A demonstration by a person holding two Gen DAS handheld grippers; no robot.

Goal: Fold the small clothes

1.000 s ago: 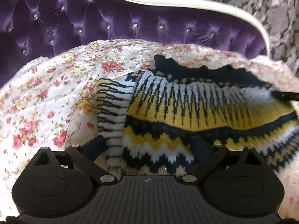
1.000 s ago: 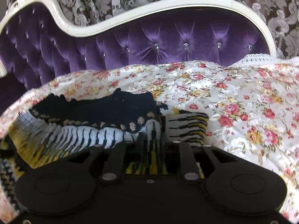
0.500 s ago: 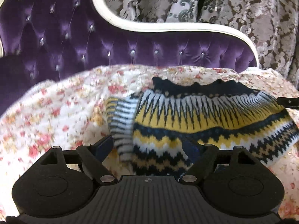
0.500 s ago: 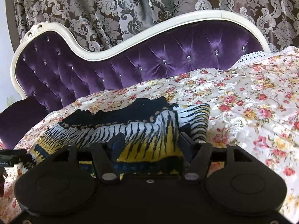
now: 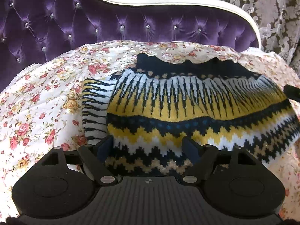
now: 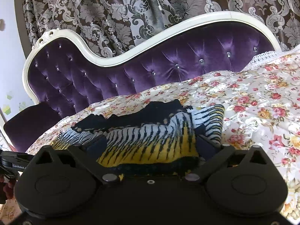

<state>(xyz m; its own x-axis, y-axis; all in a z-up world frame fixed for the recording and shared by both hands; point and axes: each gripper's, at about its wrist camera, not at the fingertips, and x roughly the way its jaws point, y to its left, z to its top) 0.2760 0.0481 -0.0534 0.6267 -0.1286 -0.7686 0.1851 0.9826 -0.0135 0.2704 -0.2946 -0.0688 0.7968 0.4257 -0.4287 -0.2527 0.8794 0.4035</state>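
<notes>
Sweater, yellow-black-white patterned knit (image 5: 187,112), lies folded mid-frame on the floral quilted bedspread (image 5: 37,103) before the purple tufted headboard (image 5: 131,24), likely set flat for another fold. Left gripper (image 5: 148,146) fingers have been closing, straddling its lower hem; right gripper (image 6: 150,146) fingers have just opened wide, releasing the right end.

Purple tufted sofa (image 6: 168,69), damask curtains (image 6: 112,9)

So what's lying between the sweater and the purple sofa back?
Only the floral cover. In both wrist views it runs bare from the sweater to the sofa back.
</notes>
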